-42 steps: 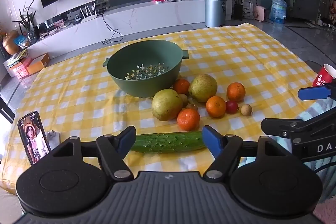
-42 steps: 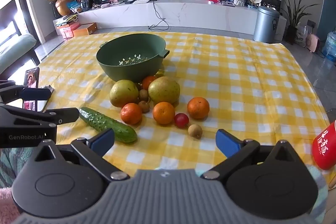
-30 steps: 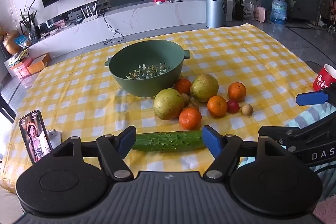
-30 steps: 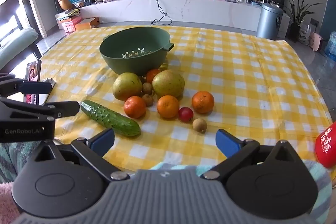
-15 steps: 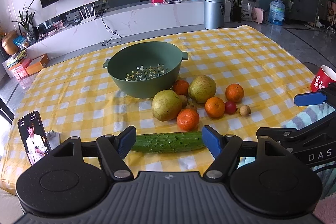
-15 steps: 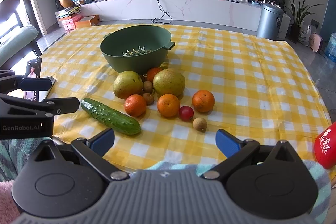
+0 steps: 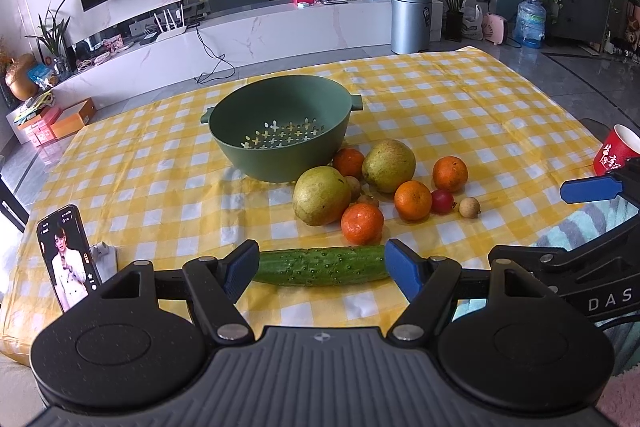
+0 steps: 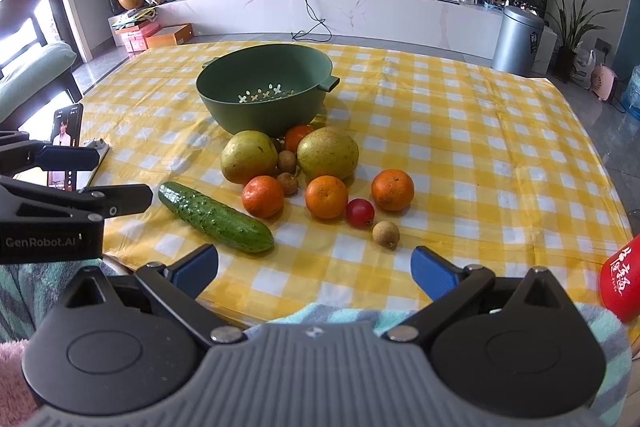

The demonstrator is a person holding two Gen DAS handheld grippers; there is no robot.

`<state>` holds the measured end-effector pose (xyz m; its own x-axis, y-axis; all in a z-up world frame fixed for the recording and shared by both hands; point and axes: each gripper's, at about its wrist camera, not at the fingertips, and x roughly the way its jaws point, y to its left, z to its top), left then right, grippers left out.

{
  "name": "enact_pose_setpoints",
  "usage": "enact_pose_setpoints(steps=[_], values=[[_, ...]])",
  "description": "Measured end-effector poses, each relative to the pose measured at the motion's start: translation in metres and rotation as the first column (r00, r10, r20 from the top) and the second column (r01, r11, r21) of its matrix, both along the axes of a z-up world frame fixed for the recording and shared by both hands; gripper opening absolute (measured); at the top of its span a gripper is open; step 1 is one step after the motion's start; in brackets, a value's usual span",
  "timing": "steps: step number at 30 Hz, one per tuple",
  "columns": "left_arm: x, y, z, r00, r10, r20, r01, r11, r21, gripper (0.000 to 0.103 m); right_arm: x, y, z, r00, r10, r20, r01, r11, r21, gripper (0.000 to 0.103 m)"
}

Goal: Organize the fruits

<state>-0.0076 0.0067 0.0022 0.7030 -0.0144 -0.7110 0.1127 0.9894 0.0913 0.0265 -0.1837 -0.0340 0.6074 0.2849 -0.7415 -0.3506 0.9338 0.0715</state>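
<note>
An empty green colander (image 7: 280, 131) (image 8: 264, 91) stands mid-table. In front of it lie two yellow-green pears (image 7: 322, 195) (image 8: 328, 153), several oranges (image 7: 362, 223) (image 8: 326, 197), a small red fruit (image 7: 442, 201) (image 8: 360, 213), small brown longans (image 7: 469, 207) (image 8: 386, 234) and a cucumber (image 7: 322, 266) (image 8: 216, 217). My left gripper (image 7: 322, 269) hovers open near the front edge, the cucumber seen between its blue pads, apart from them. My right gripper (image 8: 316, 271) is open over the front edge, holding nothing.
A yellow checked cloth (image 7: 460, 115) covers the table. A phone (image 7: 68, 257) stands propped at the left edge. A red cup (image 7: 614, 151) (image 8: 622, 277) sits at the right edge. A striped towel (image 8: 340, 315) lies below the right gripper.
</note>
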Motion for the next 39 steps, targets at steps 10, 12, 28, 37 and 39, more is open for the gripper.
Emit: enact_pose_setpoints(steps=[10, 12, 28, 37, 39], values=[[-0.0007, 0.0010, -0.0006, 1.000, 0.000, -0.002, 0.000, 1.000, 0.000, 0.085, -0.0004, 0.0011, -0.0007, 1.000, 0.000, -0.012, 0.000, 1.000, -0.001, 0.099], [-0.0007, 0.0010, -0.0006, 1.000, 0.001, -0.002, -0.001, 1.000, 0.000, 0.085, -0.0005, 0.0011, -0.0007, 1.000, 0.000, -0.011, 0.000, 1.000, 0.000, 0.099], [-0.0027, 0.0005, -0.0020, 1.000, -0.001, -0.004, 0.001, 1.000, 0.000, 0.085, -0.0001, -0.0011, -0.0035, 1.000, -0.016, -0.027, 0.016, 1.000, 0.012, 0.099], [-0.0040, -0.0015, -0.0037, 1.000, -0.003, -0.007, 0.003, 1.000, 0.002, 0.085, 0.0004, -0.0018, -0.0046, 0.999, -0.019, -0.033, 0.020, 1.000, 0.015, 0.099], [-0.0052, -0.0024, -0.0046, 1.000, -0.003, -0.008, 0.003, 1.000, 0.003, 0.085, 0.0005, -0.0022, -0.0047, 0.999, -0.020, -0.034, 0.020, 1.000, 0.016, 0.099]])
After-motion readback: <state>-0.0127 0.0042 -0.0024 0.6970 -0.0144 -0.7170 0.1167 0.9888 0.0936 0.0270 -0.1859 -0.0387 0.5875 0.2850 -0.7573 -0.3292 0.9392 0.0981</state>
